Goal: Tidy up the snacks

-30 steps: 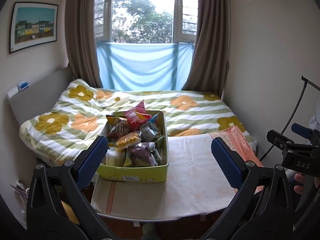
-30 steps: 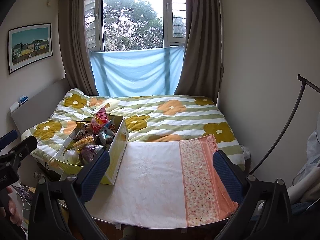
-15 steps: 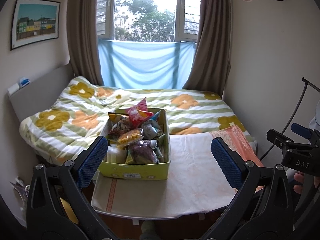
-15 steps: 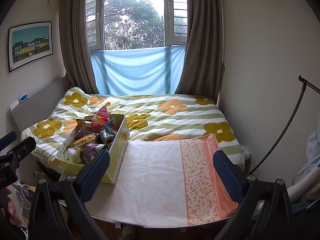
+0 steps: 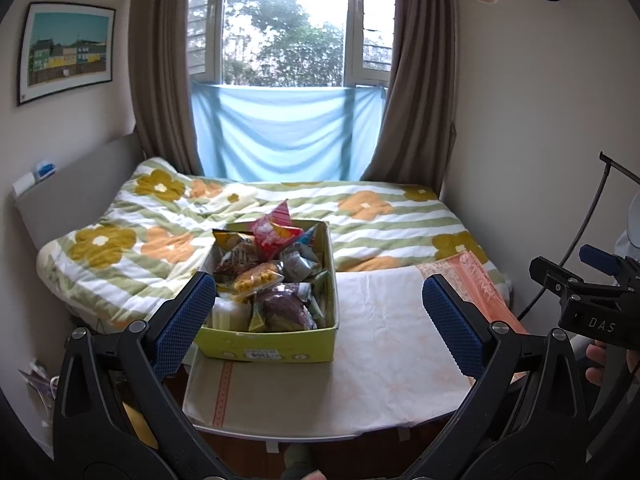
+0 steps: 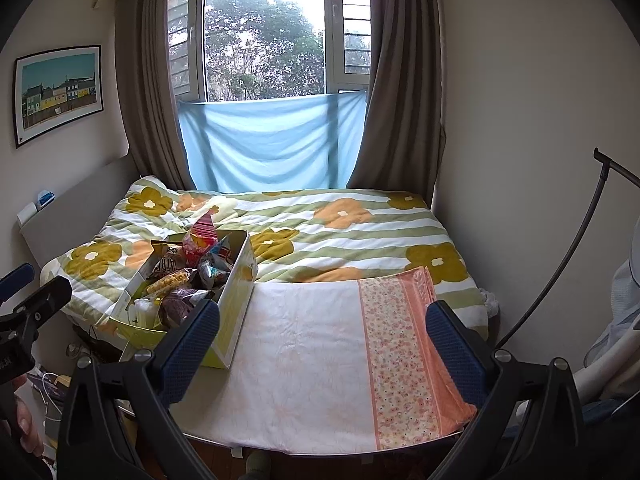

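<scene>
Above the near table edge, left gripper (image 5: 318,318) and right gripper (image 6: 323,343) both spread wide, nothing held. Ahead: yellow-green cardboard box (image 5: 276,346) packed with foil snack bags (image 5: 276,276), sitting on left of white cloth-covered table (image 6: 316,364), floral-quilt bed (image 6: 352,232) behind.

The left gripper (image 5: 318,322) fills the bottom of its view with jaws spread wide and empty, the right gripper (image 6: 322,336) likewise in its own, and a hand (image 5: 600,368) shows at the former view's right edge behind the other tool.
</scene>
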`<state>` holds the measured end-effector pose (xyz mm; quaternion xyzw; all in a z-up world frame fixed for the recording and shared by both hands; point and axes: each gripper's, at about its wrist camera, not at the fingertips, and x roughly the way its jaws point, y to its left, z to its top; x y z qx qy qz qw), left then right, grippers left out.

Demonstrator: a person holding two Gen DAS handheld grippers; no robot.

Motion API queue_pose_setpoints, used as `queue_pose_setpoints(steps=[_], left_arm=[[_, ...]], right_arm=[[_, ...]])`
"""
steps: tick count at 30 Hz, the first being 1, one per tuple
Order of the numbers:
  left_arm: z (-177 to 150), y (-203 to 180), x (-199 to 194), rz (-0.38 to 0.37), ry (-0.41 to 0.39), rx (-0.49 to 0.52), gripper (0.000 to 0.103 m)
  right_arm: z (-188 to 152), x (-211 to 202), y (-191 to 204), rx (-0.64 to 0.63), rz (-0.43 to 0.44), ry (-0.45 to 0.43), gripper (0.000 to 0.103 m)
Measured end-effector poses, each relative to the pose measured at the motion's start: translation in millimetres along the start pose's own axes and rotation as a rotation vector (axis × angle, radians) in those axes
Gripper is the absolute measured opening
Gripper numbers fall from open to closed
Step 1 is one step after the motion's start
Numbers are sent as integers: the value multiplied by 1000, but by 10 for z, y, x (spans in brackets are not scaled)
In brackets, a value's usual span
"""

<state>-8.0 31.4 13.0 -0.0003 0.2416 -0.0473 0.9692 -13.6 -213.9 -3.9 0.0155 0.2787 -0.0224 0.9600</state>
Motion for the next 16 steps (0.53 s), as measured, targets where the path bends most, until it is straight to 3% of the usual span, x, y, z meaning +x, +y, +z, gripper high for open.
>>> queue_pose_setpoints(steps=[16], left_arm=[[-28,38,-1,46,-22,12,103]], right_arm=[[0,67,44,-7,5,18,102]])
